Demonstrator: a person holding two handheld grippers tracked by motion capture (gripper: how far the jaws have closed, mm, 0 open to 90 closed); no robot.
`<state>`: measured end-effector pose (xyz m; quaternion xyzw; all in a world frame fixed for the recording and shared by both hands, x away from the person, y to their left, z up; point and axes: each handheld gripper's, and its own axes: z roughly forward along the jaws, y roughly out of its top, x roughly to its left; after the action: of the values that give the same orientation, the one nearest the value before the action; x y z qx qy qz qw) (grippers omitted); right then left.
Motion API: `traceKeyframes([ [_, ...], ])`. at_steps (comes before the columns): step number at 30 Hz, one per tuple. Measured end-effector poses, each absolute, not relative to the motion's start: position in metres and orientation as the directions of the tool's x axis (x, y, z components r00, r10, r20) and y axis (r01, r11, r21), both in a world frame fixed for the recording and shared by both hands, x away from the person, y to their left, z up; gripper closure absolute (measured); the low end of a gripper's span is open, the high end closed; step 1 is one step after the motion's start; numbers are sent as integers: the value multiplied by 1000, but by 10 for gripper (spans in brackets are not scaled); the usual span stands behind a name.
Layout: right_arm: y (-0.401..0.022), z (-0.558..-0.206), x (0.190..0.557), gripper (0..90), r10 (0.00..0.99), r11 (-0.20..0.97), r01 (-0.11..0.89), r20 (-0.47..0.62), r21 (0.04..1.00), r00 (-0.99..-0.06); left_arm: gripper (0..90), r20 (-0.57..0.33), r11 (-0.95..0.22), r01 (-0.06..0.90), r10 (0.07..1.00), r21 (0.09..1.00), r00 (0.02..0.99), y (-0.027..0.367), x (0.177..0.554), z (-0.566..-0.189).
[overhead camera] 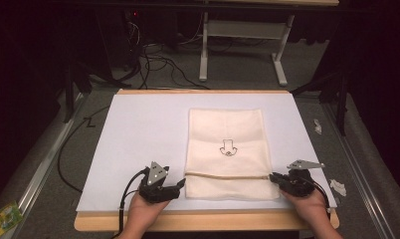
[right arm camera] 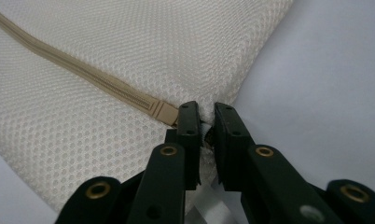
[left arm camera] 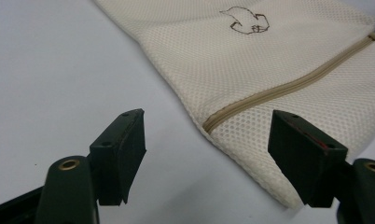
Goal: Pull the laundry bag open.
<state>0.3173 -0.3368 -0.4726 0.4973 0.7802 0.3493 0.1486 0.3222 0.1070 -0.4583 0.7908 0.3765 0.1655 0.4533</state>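
a cream mesh bag (overhead camera: 227, 149) lies flat on the white sheet (overhead camera: 138, 134) covering the desk (overhead camera: 203, 221), its tan zipper (overhead camera: 225, 175) running across the near end. the right gripper (right arm camera: 205, 122) has its fingers (right arm camera: 189, 122) pinched narrow on the bag's right edge, just where the zipper ends, probably to anchor the fabric so the zip can slide. the left gripper (left arm camera: 206, 144) has its fingers wide apart, holding nothing, straddling the zipper's left end at the bag's corner, likely lining up for a grab. a small black outline drawing (overhead camera: 227, 147) marks the bag's middle; no readable writing
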Motion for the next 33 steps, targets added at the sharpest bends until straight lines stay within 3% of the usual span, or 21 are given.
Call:
traceKeyframes([
  [14,-327,-455,313,847,865,287,582,55,761,-498,364,-189,-255,505,718,824,670,99,328,-456],
  [33,-328,-442,310,848,848,279,519,46,808,-528,554,-252,-308,460,529,833,810,-21,331,-455],
])
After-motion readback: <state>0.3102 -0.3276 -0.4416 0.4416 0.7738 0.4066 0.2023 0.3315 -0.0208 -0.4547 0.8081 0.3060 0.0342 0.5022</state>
